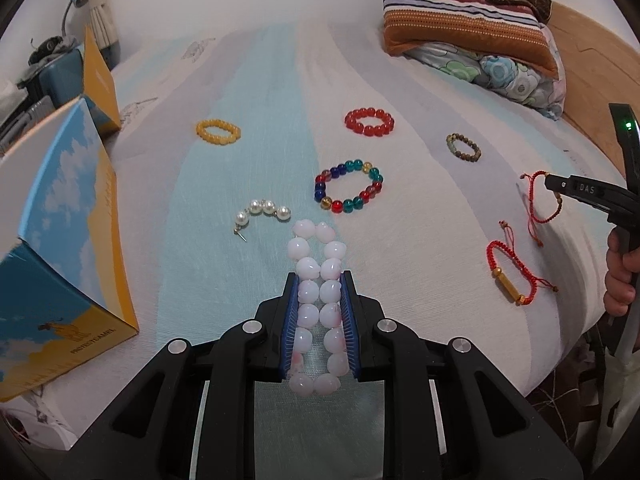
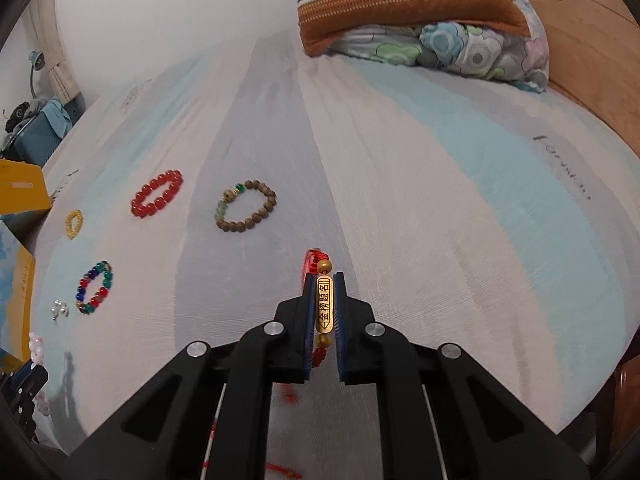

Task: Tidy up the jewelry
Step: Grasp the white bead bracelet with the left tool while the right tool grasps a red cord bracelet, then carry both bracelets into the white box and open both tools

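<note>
My left gripper (image 1: 319, 280) is shut on a pale pink bead bracelet (image 1: 316, 276), squeezed long between the blue pads above the bed. My right gripper (image 2: 324, 280) is shut on a red cord bracelet with a gold tube charm (image 2: 324, 305); it also shows at the right edge of the left wrist view (image 1: 560, 186). On the bed lie a yellow bracelet (image 1: 218, 131), a red bead bracelet (image 1: 369, 121), a multicolour glass bracelet (image 1: 348, 190), a brown wooden bracelet (image 1: 464, 147), a pearl piece (image 1: 262, 213) and another red cord bracelet (image 1: 508, 272).
An open blue and yellow cardboard box (image 1: 68, 240) stands at the left on the bed. Folded blankets and a pillow (image 1: 468, 28) lie at the far end by a wooden headboard (image 1: 592, 80). The bed's front edge (image 2: 580, 380) falls away at the right.
</note>
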`<state>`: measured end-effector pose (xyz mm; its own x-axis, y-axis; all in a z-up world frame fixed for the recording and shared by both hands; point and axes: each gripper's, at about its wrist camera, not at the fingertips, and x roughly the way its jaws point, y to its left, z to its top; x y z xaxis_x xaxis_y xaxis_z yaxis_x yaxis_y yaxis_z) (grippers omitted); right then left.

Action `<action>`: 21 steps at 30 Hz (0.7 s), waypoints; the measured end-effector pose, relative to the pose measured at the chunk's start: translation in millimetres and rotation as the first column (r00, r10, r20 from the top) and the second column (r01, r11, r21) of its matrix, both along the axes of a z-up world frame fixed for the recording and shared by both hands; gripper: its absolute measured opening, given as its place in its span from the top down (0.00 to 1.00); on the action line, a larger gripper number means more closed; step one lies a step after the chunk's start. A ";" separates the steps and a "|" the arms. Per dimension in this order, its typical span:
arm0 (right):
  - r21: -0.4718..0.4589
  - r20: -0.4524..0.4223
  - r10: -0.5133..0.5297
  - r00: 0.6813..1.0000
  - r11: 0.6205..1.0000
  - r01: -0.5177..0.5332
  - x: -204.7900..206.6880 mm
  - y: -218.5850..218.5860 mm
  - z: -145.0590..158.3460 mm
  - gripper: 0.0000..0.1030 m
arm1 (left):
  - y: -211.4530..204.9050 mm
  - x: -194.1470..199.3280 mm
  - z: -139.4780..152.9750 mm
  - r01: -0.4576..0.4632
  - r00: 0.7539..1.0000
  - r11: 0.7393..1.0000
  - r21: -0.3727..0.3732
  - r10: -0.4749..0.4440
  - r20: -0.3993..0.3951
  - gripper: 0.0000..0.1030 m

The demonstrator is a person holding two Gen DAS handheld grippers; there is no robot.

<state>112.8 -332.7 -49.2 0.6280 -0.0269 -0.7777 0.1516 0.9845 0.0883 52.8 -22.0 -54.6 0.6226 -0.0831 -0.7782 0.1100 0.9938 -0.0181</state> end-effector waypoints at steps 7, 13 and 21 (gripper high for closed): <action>-0.007 0.040 0.022 0.999 1.000 -0.021 -12.1 7.2 23.5 0.92 | 0.4 -5.9 19.7 -0.001 0.999 1.000 0.010 0.001 0.041 0.81; -0.025 0.074 0.051 0.996 0.998 -0.049 -19.5 21.1 49.4 0.92 | 7.0 -4.9 43.6 -0.002 0.998 1.000 0.004 0.002 0.070 0.81; -0.046 0.122 0.116 0.986 0.993 -0.111 -16.9 61.4 87.3 0.92 | 23.1 -1.7 84.0 -0.022 0.991 1.000 0.010 0.021 0.131 0.80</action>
